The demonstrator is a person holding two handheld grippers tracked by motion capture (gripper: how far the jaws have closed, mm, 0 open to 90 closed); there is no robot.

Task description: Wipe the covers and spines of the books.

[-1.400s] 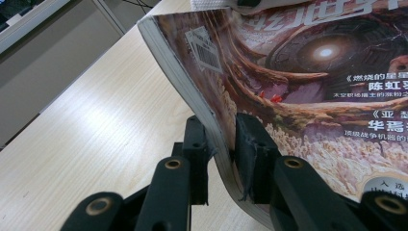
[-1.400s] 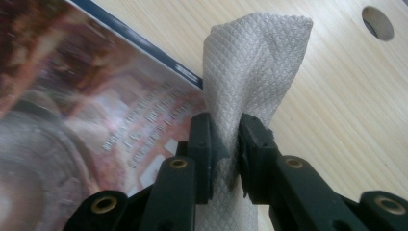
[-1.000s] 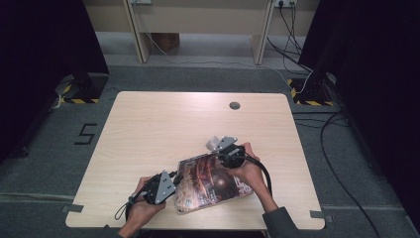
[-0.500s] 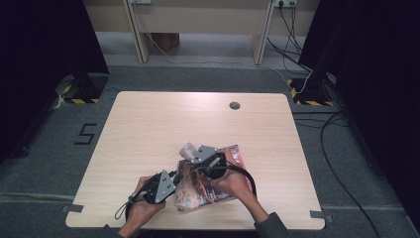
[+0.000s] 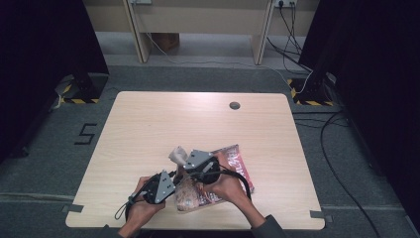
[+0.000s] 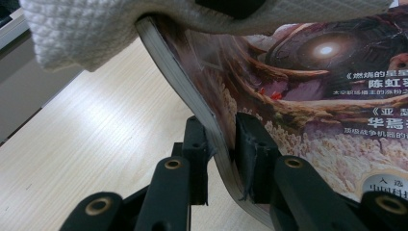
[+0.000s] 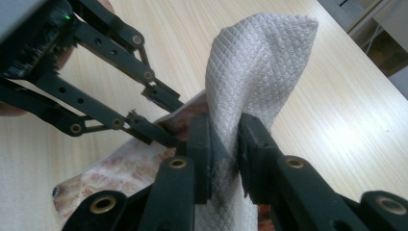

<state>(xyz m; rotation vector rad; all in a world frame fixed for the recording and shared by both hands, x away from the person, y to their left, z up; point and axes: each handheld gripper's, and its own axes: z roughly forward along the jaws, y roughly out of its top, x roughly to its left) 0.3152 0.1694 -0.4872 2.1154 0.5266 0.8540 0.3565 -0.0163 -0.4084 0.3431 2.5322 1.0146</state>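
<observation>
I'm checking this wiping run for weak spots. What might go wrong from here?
The left tongs pinch only the magazine edge, which curves upward, so pages may crease or slip free under the wiping. The right tongs hold a fold of the white cloth right beside the left tongs' fingers; the two could knock together. The magazine lies near the table front edge and might slide off.
</observation>
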